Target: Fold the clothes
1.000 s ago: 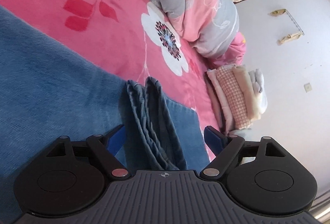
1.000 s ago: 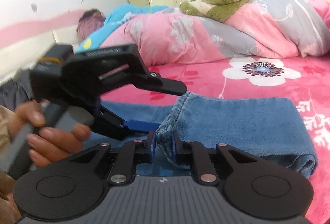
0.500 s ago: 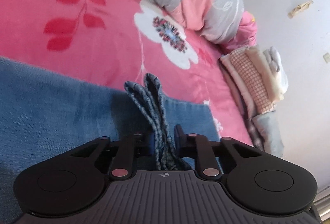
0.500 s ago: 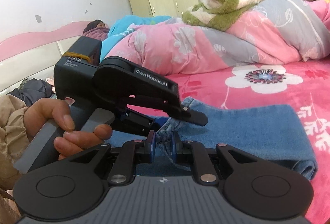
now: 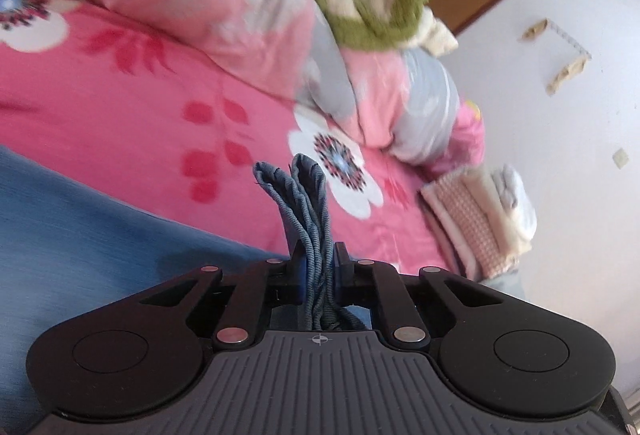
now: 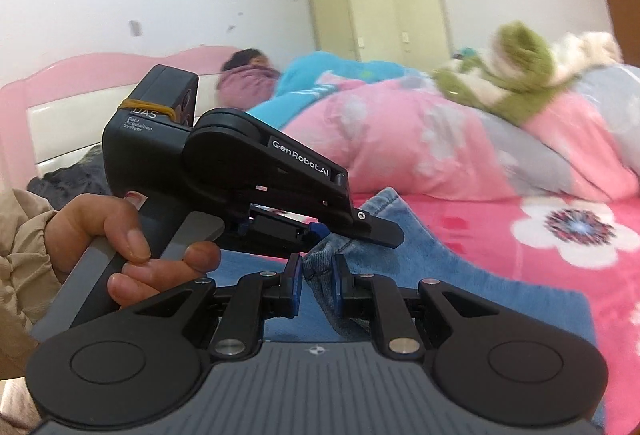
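Blue jeans point(image 5: 80, 235) lie spread on the pink flowered bed sheet point(image 5: 120, 103). My left gripper point(image 5: 318, 255) is shut on a bunched fold of the jeans' edge, which sticks up between its fingers. In the right wrist view my right gripper point(image 6: 316, 275) is shut on another bunched part of the jeans point(image 6: 440, 275), lifted off the sheet. The left gripper point(image 6: 376, 231) shows there too, held by a hand point(image 6: 132, 247), just above and left of the right fingers.
A rolled pink and grey quilt point(image 5: 248, 3) with a green and cream plush blanket point(image 5: 368, 7) lies across the bed behind the jeans. Folded clothes point(image 5: 480, 211) are stacked at the bed's right edge. A person lies under blue bedding point(image 6: 320, 75) by the pink headboard point(image 6: 100, 75); a wardrobe point(image 6: 384, 11) stands behind.
My left gripper closed on the jeans fold, then both grippers rose and tilted up, lifting the denim. The right gripper kept its grip throughout.
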